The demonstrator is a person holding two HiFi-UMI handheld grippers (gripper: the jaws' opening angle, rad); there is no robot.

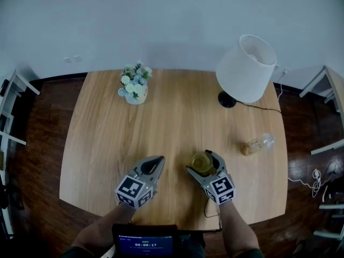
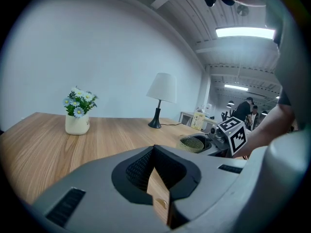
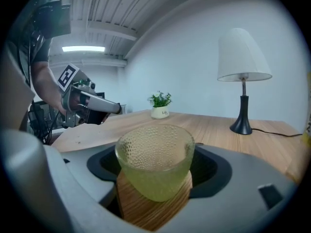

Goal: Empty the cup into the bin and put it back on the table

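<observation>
Nearest to me, at 6 o'clock in the head view, sits a small dark screen (image 1: 145, 244) between the person's two forearms. Just beyond it both tools rest low over the wooden table (image 1: 177, 117), close to its near edge.

The right gripper (image 1: 202, 162) has its jaws spread wide around the cup (image 3: 154, 161), a dimpled yellow-green glass standing upright on the wood at about 5 o'clock from the table's middle. From the right gripper view I see dark space at either side of the glass, so I read the jaws as parted around it, not pressing on it. Whether the cup holds anything I cannot tell.

The left gripper (image 1: 157, 161), at about 9 o'clock from the cup and apart from it, has its tips drawn together with nothing between them.

Farther off, a vase of flowers (image 1: 135, 86) stands at 11 o'clock, a white-shaded lamp (image 1: 246, 69) at 1 o'clock, and a bottle (image 1: 259, 143) lies on its side at 3 o'clock.
</observation>
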